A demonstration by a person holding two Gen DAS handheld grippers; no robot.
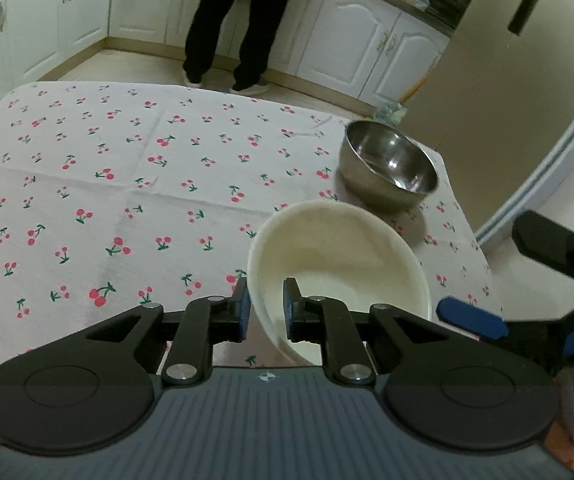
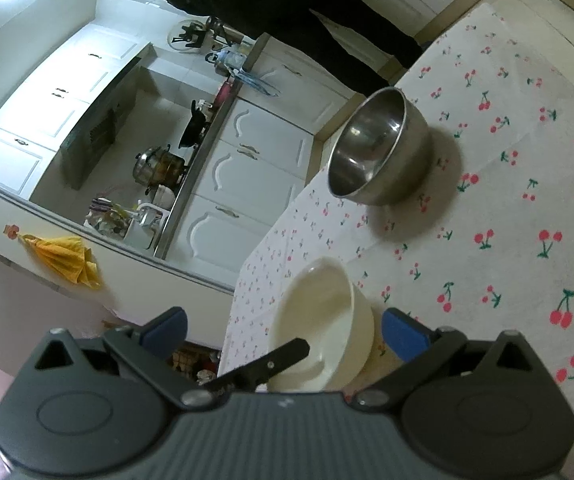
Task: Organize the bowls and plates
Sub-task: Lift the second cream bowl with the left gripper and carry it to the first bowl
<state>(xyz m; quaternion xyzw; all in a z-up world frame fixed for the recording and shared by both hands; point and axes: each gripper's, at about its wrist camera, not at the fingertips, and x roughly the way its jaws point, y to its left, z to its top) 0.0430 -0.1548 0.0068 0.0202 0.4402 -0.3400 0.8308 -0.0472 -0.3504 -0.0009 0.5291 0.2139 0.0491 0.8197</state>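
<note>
Two bowls on cherry-print tablecloth [image 1: 127, 184]: cream bowl [image 1: 339, 264] near table edge, tilted, rim clamped between narrowed pads of left gripper [image 1: 267, 308]; steel bowl [image 1: 387, 168] upright just beyond, apart from cream bowl. Right gripper [image 2: 283, 330] spread wide beside cream bowl, pads clear of it, nothing gripped. Person's dark legs [image 1: 235, 24] at white cabinets [image 1: 347, 48] behind table.

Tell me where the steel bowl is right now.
The steel bowl stands on the cherry-print tablecloth near the table's far right corner in the left wrist view, just beyond the cream bowl.
</note>
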